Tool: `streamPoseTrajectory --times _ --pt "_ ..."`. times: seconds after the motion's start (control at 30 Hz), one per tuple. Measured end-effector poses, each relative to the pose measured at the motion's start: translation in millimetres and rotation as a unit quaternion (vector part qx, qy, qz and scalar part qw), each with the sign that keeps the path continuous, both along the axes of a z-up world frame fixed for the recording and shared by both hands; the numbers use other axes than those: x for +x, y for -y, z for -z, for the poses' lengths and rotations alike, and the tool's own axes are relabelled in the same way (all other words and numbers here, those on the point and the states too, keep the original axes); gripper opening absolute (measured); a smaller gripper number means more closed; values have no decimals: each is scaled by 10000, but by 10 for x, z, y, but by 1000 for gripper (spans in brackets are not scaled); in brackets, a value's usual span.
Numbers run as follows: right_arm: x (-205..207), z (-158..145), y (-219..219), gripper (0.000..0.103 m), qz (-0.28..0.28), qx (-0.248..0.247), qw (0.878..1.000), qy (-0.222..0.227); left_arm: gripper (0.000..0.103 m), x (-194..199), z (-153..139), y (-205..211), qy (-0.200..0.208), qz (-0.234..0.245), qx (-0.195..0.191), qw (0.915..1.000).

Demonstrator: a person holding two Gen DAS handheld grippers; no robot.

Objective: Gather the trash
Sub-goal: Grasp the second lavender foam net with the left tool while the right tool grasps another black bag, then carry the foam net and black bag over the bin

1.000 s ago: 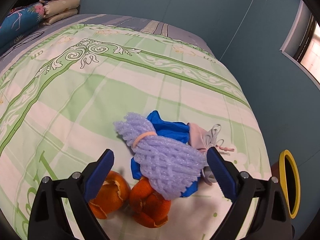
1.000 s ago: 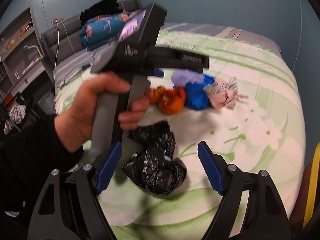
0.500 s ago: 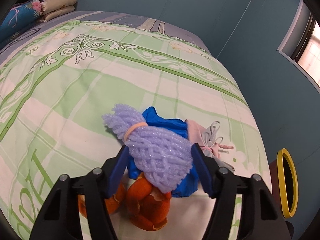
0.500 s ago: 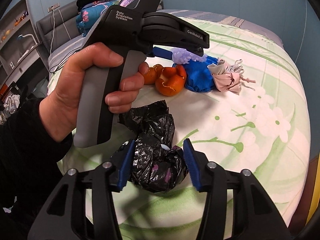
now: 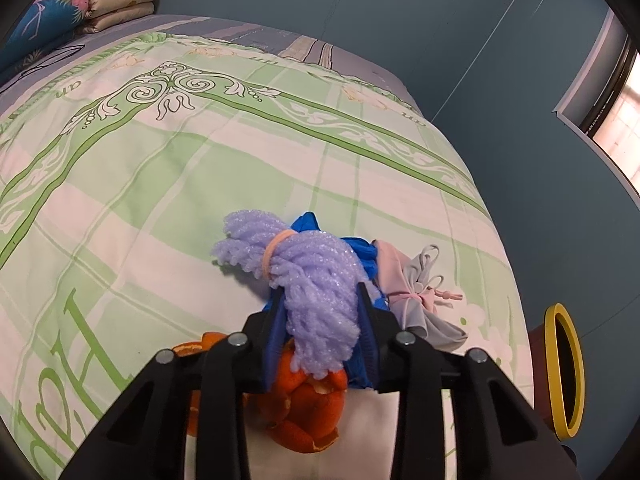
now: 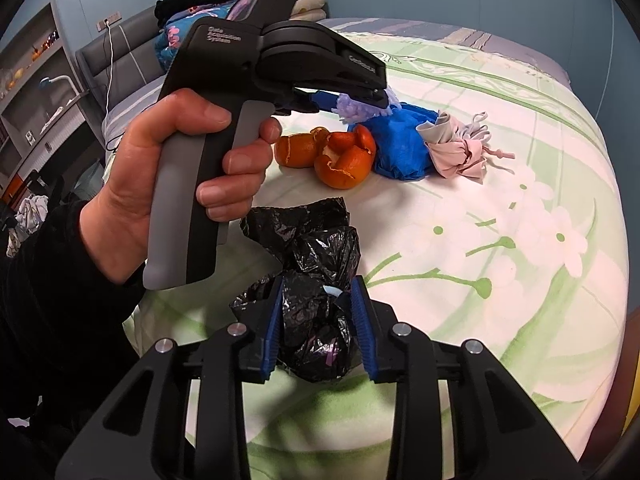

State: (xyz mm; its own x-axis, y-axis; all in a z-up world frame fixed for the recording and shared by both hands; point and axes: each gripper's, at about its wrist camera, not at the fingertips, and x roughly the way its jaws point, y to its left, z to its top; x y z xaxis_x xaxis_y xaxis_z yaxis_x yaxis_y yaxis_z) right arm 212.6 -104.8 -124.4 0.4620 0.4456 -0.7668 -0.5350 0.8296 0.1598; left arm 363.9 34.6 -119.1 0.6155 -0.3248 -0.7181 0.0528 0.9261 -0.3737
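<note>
On a bed with a green-and-white cover, the left gripper has its jaws closing around a purple foam net; both blue pads press its sides, so the net is pinched between them. The net lies at the centre of the left view, banded with a pink elastic. At 6 o'clock from it lies orange peel, at 3 o'clock a blue wad, and beyond that a pink-grey cloth bundle. A yellow-rimmed bin stands off the bed at 4 o'clock.

The right gripper has its jaws closing on a crumpled black bag near the bed's edge; the pads touch the bag on both sides. At 12 o'clock from the bag, the right view shows the peel, wad and bundle in 1 row. A hand at 10 o'clock squeezes the left gripper's handle.
</note>
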Motion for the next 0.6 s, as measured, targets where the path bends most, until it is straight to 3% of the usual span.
streamPoseTrajectory --times 0.6 --pt "4 -125 227 27 241 388 9990 13 28 -364 -356 -356 441 -306 -60 9985"
